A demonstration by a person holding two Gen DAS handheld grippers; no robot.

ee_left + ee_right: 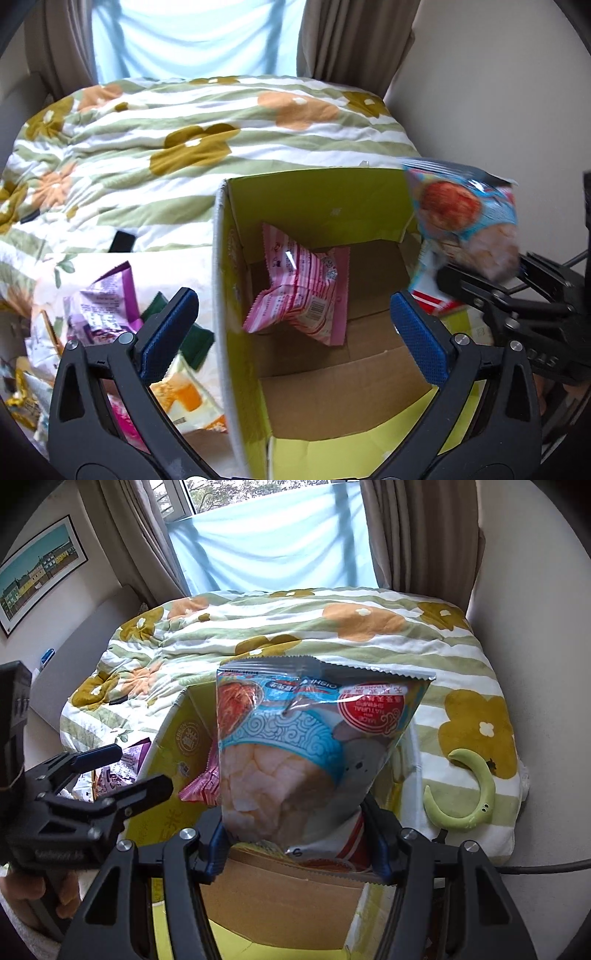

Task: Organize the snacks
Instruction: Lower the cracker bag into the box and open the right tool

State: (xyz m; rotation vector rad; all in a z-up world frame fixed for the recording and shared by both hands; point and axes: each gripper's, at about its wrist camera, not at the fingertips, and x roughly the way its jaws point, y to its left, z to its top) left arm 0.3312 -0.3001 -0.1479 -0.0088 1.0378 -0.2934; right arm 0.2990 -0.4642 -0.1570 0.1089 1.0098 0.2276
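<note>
A pink striped snack packet (299,284) lies crumpled inside the open yellow-green carton (317,199); a blue shrimp-cracker bag (314,753) hangs upside down above it.

A home bedroom: a bed (461,672) spread with a quilt of green stripes and flowers stands under a window (273,535) hung with brown curtains (413,531), and a framed picture of coloured houses (37,572) hangs on the pale wall.
</note>
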